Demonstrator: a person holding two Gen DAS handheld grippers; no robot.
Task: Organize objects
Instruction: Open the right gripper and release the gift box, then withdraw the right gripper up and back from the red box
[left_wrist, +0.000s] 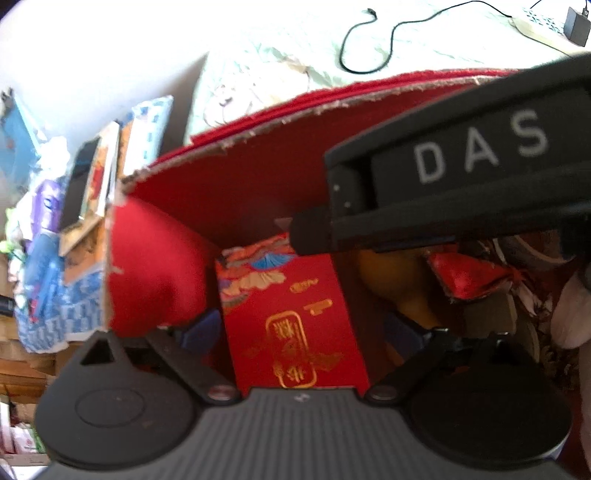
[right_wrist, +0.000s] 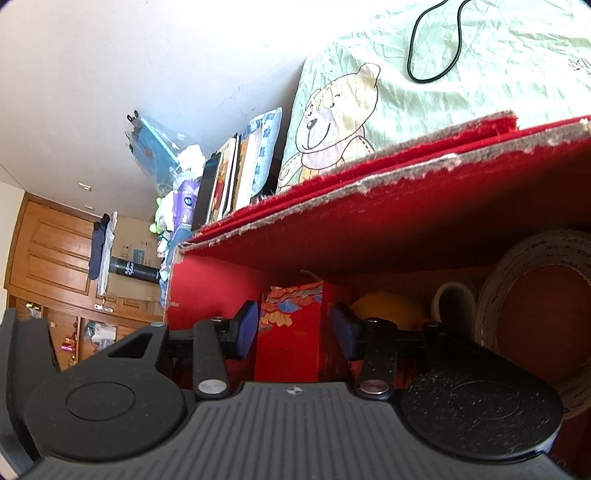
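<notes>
Red box (right_wrist: 388, 229): cardboard, felt-like matt lining, rough torn edges. Inside it, red packet (left_wrist: 295, 325): glossy paper, gold foil print; tape roll (right_wrist: 532, 325): papery, matt. Behind the box, bedsheet (right_wrist: 461, 85): creased printed cloth.

Black cable (left_wrist: 373, 40) on bear-print sheet (right_wrist: 369, 122)

Count, both wrist views:
- Red cardboard box (right_wrist: 406, 229), torn rim: 1.
- Red packet with gold print (left_wrist: 295, 325), inside box: 1.
- Tape rolls: 2, one large (right_wrist: 532, 317), one small (right_wrist: 452, 299).
- Yellow rounded object (right_wrist: 388, 306): 1.
- Red fabric pouch (left_wrist: 469, 277): 1.
- Black cable (right_wrist: 436, 44) on bed sheet: 1.
- Black power adapter (left_wrist: 577, 22): 1.
- Bear print (right_wrist: 332, 110) on sheet: 1.
- Hand-held grippers: 2.
</notes>
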